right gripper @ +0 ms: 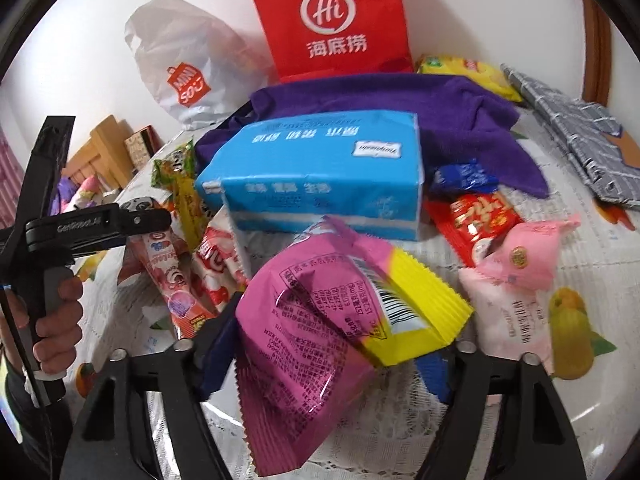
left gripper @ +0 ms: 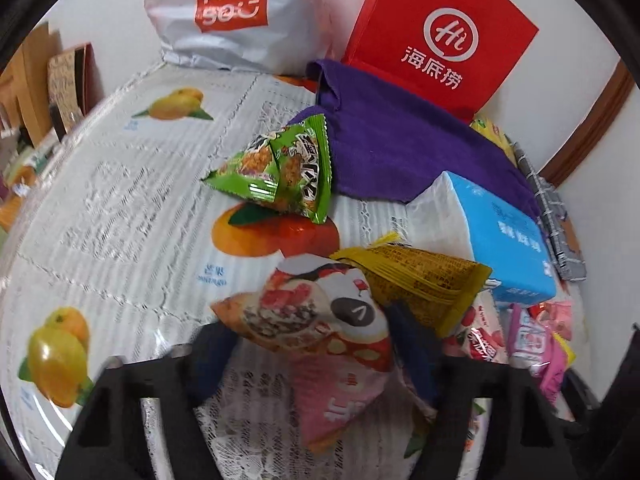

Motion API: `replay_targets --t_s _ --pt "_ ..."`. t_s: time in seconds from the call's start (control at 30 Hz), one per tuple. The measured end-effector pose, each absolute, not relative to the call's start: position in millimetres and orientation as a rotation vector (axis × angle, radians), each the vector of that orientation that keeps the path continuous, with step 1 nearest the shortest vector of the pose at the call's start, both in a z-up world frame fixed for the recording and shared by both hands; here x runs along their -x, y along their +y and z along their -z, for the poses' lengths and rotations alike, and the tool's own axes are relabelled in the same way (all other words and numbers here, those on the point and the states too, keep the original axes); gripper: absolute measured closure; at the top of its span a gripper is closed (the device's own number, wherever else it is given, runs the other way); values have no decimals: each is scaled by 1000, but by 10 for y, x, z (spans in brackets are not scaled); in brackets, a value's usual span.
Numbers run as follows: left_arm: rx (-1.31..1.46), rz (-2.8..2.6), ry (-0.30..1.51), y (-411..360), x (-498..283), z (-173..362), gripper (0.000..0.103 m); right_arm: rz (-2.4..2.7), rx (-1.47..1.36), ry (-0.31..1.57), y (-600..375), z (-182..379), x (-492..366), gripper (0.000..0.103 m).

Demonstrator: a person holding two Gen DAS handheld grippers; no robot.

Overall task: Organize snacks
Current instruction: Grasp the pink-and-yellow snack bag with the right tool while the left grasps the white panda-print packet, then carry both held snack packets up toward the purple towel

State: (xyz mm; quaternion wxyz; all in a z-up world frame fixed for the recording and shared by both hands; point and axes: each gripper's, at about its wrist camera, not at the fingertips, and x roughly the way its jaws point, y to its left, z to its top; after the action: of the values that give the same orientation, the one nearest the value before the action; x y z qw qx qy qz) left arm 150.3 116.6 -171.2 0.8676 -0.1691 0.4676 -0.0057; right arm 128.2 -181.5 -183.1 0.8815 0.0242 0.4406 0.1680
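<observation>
1. Pink-and-white crinkly foil snack packet [left gripper: 320, 332] with a panda face sits pinched between the jaws of the left gripper [left gripper: 308, 344], which are clenched on it above the desk [left gripper: 100, 200], whose white lace-patterned cover is printed with fruit.
2. Glossy magenta-and-yellow plastic snack bag [right gripper: 320, 320] with crimped ends is grasped the same way by the right gripper [right gripper: 324, 344], its slack lower half hanging past the jaws.
3. Both films look slick and air-puffed; a light pinch could let either wrapper slide out, and a hard one might burst it.
4. Just beyond lie a yellow ridged packet [left gripper: 424, 280] and a soft blue rectangular tissue pack [right gripper: 316, 176], with loose red and pink sweets [right gripper: 476, 220] beside it; a swinging bag may knock these.
5. Farther off, two green triangular packets [left gripper: 280, 172] rest at the edge of a rumpled purple cloth [left gripper: 400, 148].
6. Against the wall stand a red paper bag [right gripper: 332, 20] and a white plastic shopping bag [left gripper: 236, 12].
</observation>
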Motion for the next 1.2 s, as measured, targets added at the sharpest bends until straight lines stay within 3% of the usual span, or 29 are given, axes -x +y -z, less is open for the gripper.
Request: replay_targets --t_s 0.07,0.17,0.73,0.93,1.2 --pt "375 23 978 1195 -1475 1702 54 -356 -42 919 -1804 1831 -1263 34" --pt "360 12 951 1225 -1411 1645 57 -348 -17 903 -1797 1798 -1205 37" --pt "321 -62 921 1404 -1004 1450 57 -284 -47 885 -1990 1621 -958 41" --pt "178 -208 934 1446 -860 1474 58 -253 -40 879 -2012 1567 -872 41" --pt "241 -173 947 1505 -643 1480 56 -238 -28 869 -1995 1492 -733 41"
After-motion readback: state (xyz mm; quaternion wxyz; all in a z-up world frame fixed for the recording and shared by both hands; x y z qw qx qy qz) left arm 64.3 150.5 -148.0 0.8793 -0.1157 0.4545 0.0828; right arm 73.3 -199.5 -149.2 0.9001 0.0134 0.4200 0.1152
